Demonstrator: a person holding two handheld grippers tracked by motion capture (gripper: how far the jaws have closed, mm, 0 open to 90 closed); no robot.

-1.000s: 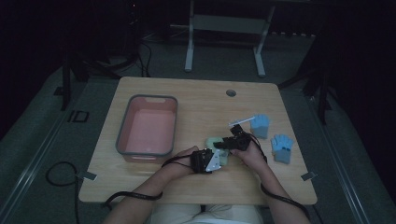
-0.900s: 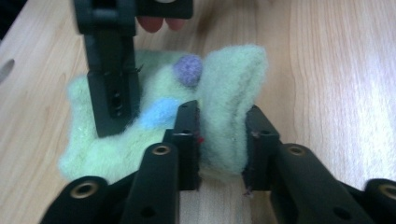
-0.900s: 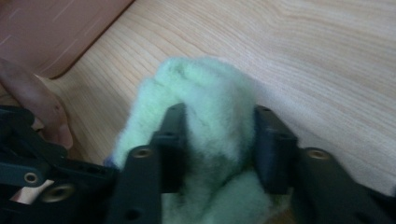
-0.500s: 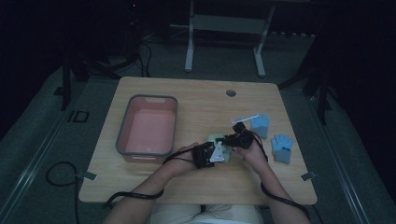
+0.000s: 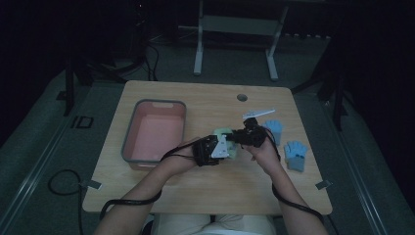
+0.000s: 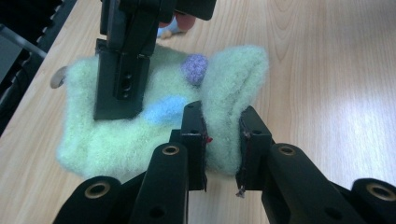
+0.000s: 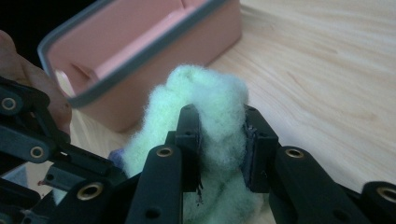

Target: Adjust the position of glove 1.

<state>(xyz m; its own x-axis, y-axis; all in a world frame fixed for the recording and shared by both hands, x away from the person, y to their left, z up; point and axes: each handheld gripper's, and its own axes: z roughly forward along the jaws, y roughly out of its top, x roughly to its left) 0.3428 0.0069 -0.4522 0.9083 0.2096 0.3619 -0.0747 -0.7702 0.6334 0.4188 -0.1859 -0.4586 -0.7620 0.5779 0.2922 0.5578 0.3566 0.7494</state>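
Observation:
A fuzzy pale green mitten (image 5: 224, 133) with a blue patch (image 6: 164, 109) and a purple patch (image 6: 194, 68) hangs between my two grippers over the middle of the table. My left gripper (image 6: 222, 144) is shut on a raised fold at one edge of the green mitten (image 6: 112, 135). My right gripper (image 7: 219, 140) has just been closing its jaws and now pinches another bunch of the green mitten (image 7: 205, 93). From above, the left gripper (image 5: 215, 148) and right gripper (image 5: 241, 137) sit close together. The right gripper's finger (image 6: 122, 79) lies over the fabric.
A pink tub (image 5: 128, 139) with a grey rim stands at the table's left; its wall (image 7: 154, 65) is just beyond the mitten. Two blue gloves (image 5: 296, 154) (image 5: 274, 128) lie at the right, with a white strip (image 5: 258, 113) behind them. A round hole (image 5: 242, 97) is at the back.
Both hands have risen a little and drawn closer together, bringing the green mitten up with them. Both grippers have closed on the fabric.

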